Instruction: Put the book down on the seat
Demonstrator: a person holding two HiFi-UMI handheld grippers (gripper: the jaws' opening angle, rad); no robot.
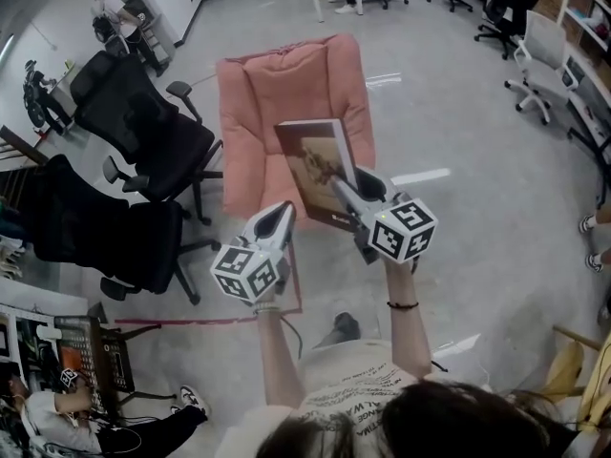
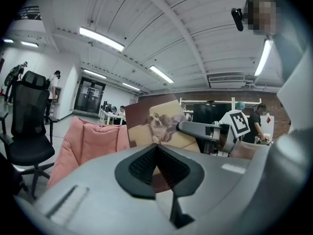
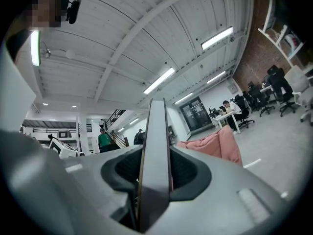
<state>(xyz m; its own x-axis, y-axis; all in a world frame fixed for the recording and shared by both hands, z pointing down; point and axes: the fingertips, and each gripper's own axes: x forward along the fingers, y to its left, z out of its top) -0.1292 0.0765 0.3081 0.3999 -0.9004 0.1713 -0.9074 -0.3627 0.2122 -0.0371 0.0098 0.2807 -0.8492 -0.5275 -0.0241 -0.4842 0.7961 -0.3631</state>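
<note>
One book (image 1: 317, 160) corner hides in left tongs (image 1: 283, 212), another in right tongs (image 1: 349, 185).

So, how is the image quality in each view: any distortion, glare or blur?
Head view: fisheye bends the room's edges, a light streak glares on the floor, the book is fairly sharp. Left gripper view: ceiling lamps blow out white. Right gripper view: the book's near edge is soft, corners dark.

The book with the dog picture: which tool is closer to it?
Right. The right tool grips the book by its edge; the left tool is beside its cover, not gripping it.
</note>
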